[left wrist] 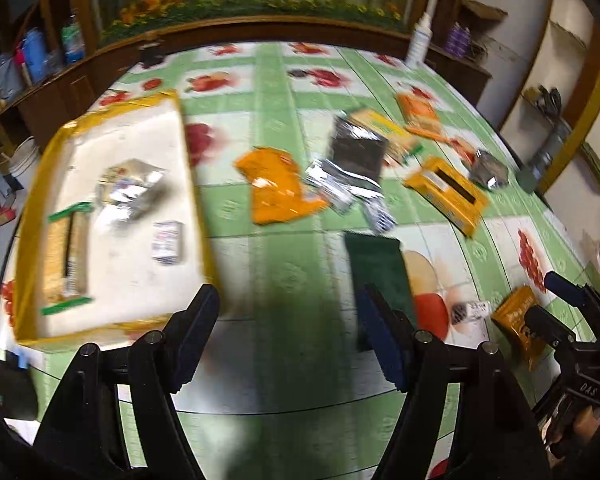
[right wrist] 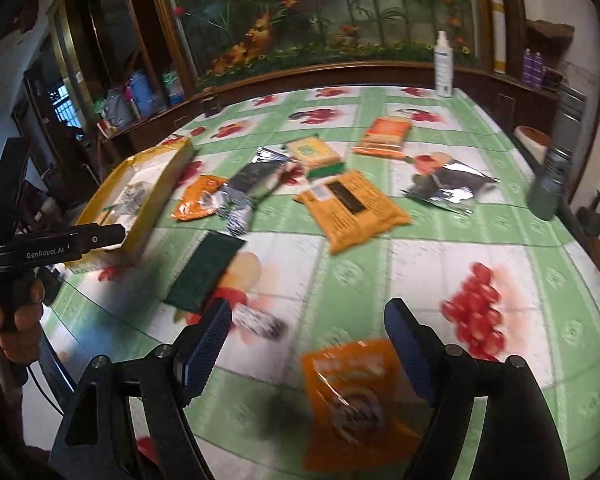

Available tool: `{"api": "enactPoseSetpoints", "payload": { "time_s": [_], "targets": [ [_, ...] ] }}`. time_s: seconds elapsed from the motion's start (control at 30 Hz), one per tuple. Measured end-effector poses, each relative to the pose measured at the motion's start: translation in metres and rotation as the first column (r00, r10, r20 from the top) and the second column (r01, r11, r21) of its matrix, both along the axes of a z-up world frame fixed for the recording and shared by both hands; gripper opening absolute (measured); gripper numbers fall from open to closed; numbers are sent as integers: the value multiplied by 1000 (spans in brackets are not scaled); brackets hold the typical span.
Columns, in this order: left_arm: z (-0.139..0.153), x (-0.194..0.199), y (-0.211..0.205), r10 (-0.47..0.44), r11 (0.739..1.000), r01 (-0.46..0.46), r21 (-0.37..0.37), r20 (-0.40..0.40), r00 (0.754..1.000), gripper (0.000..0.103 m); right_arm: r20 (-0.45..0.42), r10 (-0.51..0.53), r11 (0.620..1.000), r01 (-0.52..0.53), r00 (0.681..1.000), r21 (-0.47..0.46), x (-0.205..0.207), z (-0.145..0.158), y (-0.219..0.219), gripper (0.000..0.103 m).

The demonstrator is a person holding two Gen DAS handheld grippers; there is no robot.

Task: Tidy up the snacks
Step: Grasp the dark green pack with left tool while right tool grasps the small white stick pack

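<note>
Under my matt black plastic fingers point(left wrist: 196, 344), a glossy green fruit-print plastic tablecloth point(left wrist: 276, 128); crinkled shiny silver foil packet point(right wrist: 452, 188) at centre right; glossy orange plastic pouch point(right wrist: 352, 396).

dim indoor light, heavy motion blur, strong fisheye bend

both views smear the snack packets and the tablecloth point(left wrist: 276, 92); foil packets point(right wrist: 452, 188) throw white glare. a soft dark shadow lies on the tablecloth between the left gripper's point(left wrist: 288, 312) fingers. frame corners go black, and the tablecloth's edge curves hard near them.
</note>
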State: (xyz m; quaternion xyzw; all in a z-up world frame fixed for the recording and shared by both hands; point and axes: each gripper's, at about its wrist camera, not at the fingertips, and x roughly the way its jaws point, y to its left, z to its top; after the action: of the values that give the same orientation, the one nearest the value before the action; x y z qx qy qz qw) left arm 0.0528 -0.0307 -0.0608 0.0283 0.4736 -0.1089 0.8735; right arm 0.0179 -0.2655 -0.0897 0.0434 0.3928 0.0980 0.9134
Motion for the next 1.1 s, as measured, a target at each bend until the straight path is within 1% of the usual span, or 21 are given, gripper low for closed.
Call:
{"api": "enactPoseSetpoints", "payload": {
  "time_s": [0.1,0.17,0.23,0.3,0.4,0.47,0.5,0.6,0.67,0.7,0.77,0.8,0.87,0.93,0.97,1.07,1.1],
  "targets": [
    [-11,1,-27,-40,999,41,25,-27,999,71,-17,-17,999,17,1000,-48,-12,-6,-7,81],
    [-17,2,-36,-50,998,51,31,-44,998,71,-20,-19,997,17,1000,-81,-16,-9,-7,81],
    [-23,6,-42,-48,998,50,34,-63,997,71,-39,1,998,-4,999,-65,-16,-13,-8,81],
    [-27,10,-44,-43,998,46,32,-78,996,71,-26,23,999,-24,999,-45,-17,-12,-6,81],
    [-33,14,-45,-40,999,43,26,-101,994,72,1,85,996,-85,996,-23,-12,-8,3,81],
    [-34,15,-46,-40,999,41,12,-104,994,72,11,167,986,-167,986,3,-4,-6,14,81],
    [-34,16,-46,-41,999,43,18,-101,994,73,4,194,981,-194,981,-6,1,-6,21,80],
    [-35,18,-46,-39,999,42,21,-97,995,77,-54,275,959,-278,960,-52,18,-16,43,72],
    [-36,20,-43,-37,999,37,-2,-108,993,78,-113,315,944,-323,943,-64,29,-25,53,59],
    [-37,22,-42,-38,999,36,-17,-116,993,78,-123,319,941,-330,940,-77,32,-28,54,52],
    [-36,23,-42,-39,999,37,-24,-126,991,78,-160,312,939,-330,937,-102,37,-35,57,48],
    [-36,23,-43,-54,998,50,-33,-133,990,78,-161,309,937,-329,937,-116,38,-36,57,45],
    [-34,23,-47,-82,995,74,-63,-137,987,78,-171,311,931,-336,935,-141,36,-37,58,41],
    [-33,24,-53,-93,994,84,-73,-141,986,78,-173,307,934,-332,936,-134,37,-37,55,40],
    [-35,26,-56,-92,995,85,-60,-142,986,78,-171,307,936,-329,936,-126,37,-37,54,40],
    [-40,27,-65,-57,995,65,81,-102,993,79,-167,295,940,-317,941,-126,35,-37,52,35],
    [-40,26,-63,-57,995,64,80,-92,994,78,-167,292,941,-314,942,-128,35,-36,52,35]
  ]
}}
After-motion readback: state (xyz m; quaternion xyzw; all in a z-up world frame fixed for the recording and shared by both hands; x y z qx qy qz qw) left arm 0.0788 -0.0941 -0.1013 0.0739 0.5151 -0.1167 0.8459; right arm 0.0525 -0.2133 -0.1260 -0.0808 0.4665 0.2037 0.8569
